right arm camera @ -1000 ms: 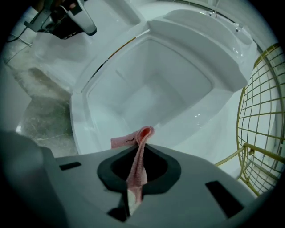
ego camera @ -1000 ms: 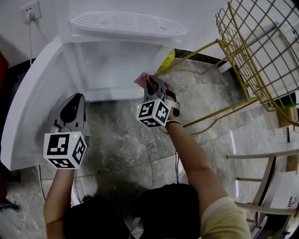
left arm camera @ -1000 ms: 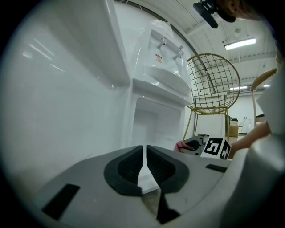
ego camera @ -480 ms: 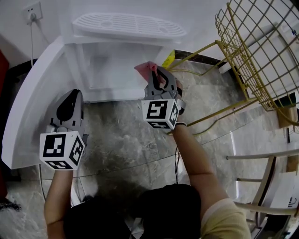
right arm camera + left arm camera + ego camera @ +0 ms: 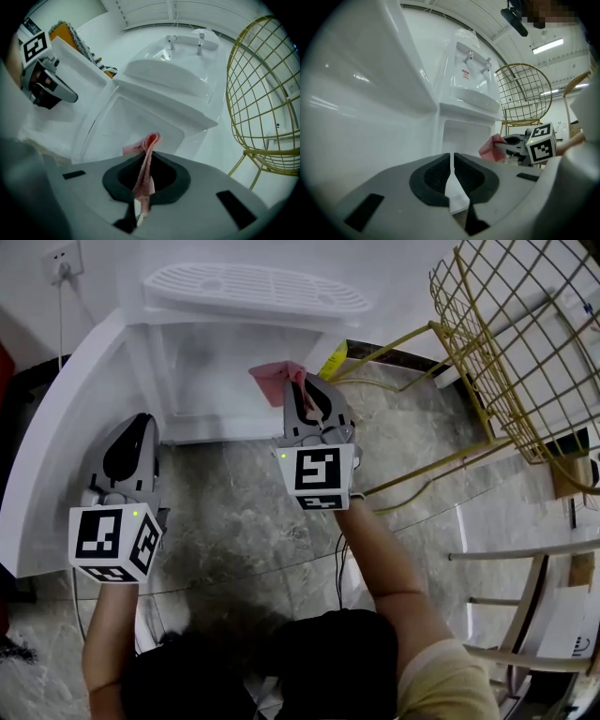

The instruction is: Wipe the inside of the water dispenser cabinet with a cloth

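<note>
At the open cabinet [image 5: 225, 371] — right tool [image 5: 301, 392] grips the cloth [image 5: 270, 378], left tool [image 5: 453, 161] is clenched.

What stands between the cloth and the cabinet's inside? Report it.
Nothing visible does. The right gripper holds the pink cloth just in front of the open cabinet, and the door stands swung aside to the left.

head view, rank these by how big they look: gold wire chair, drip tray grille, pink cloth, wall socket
1. gold wire chair, largest even though cropped
2. drip tray grille
3. pink cloth, part hidden in the right tool
4. wall socket, only slightly smaller than the cloth and farther away, so unsure
</note>
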Tool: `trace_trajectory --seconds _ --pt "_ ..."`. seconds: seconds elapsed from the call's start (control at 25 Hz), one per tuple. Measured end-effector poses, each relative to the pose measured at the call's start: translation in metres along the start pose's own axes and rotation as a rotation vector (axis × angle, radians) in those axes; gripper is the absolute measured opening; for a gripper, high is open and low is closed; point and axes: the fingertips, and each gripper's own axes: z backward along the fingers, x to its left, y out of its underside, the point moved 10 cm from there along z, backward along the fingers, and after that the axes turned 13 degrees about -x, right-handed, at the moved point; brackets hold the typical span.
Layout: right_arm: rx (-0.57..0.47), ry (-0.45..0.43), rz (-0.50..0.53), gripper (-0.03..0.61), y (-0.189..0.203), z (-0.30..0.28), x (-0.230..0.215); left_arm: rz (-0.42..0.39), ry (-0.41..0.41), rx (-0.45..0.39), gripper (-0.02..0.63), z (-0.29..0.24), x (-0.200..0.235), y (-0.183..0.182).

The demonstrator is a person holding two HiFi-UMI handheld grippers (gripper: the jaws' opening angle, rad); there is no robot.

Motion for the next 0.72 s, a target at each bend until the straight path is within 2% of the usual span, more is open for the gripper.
trace_trajectory --seconds 0.4,0.6,0.72 --pt "0.006 -0.015 -0.220 0.026 -0.001 0.001 -0.002 -0.016 -0.018 0.023 0.023 0.000 0.000 0.002" --pt "0.054 -0.029 -0.406 0.026 0.007 -0.001 -0.002 -0.013 -0.020 0.043 0.023 -0.001 0.001 0.007" --pt "0.079 -0.032 -0.462 0.026 0.012 -0.002 -0.001 -0.011 -0.020 0.048 0.023 -0.001 0.002 0.009"
